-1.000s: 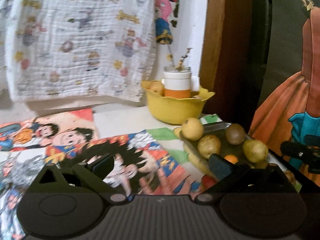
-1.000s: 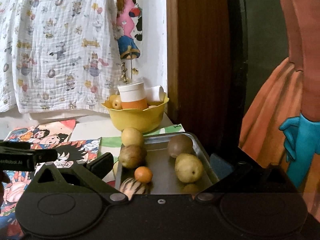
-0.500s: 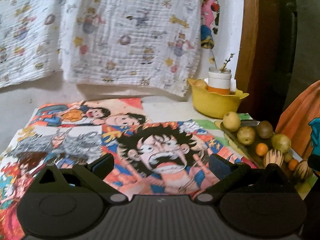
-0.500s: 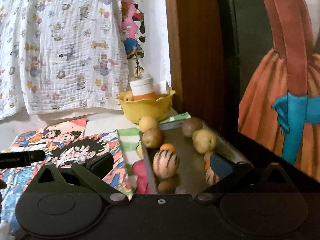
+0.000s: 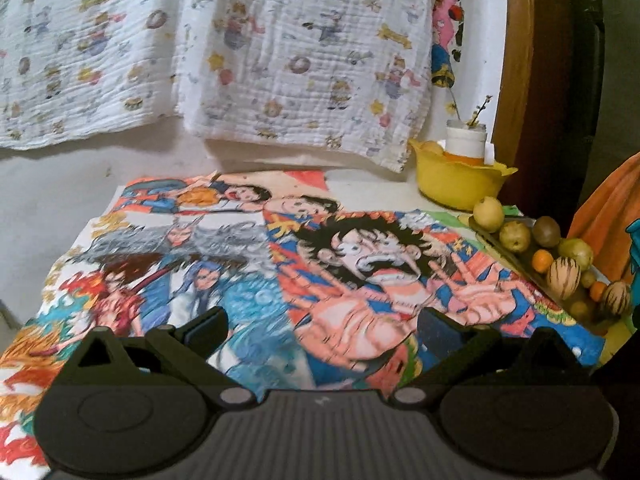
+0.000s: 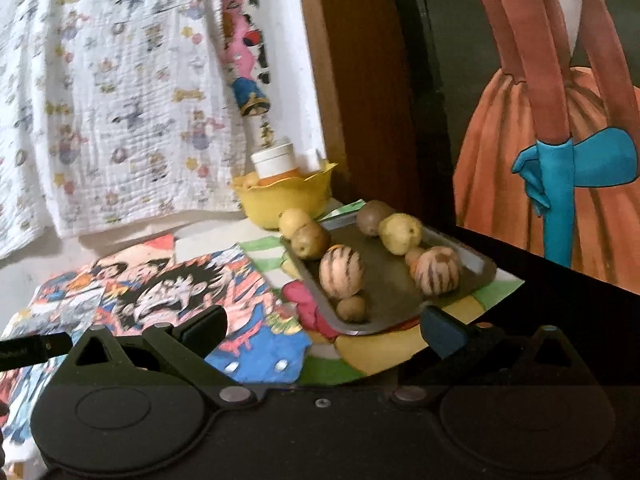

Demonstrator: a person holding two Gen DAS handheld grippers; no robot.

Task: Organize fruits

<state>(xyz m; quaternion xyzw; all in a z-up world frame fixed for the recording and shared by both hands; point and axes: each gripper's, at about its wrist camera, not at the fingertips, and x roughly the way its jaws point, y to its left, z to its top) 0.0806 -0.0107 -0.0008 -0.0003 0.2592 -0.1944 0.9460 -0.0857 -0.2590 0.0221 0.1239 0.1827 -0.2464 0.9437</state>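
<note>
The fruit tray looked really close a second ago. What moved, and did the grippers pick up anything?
Both grippers pulled back from the tray. The left gripper also swung left over the cartoon posters, so the tray now sits at its far right. The right gripper backed away, showing two striped fruits. Nothing was grabbed; both are open and empty. The fruit and the yellow bowl stayed put.

No legible text anywhere; only faint, unreadable lettering on the black bar (image 6: 34, 350) at left.
</note>
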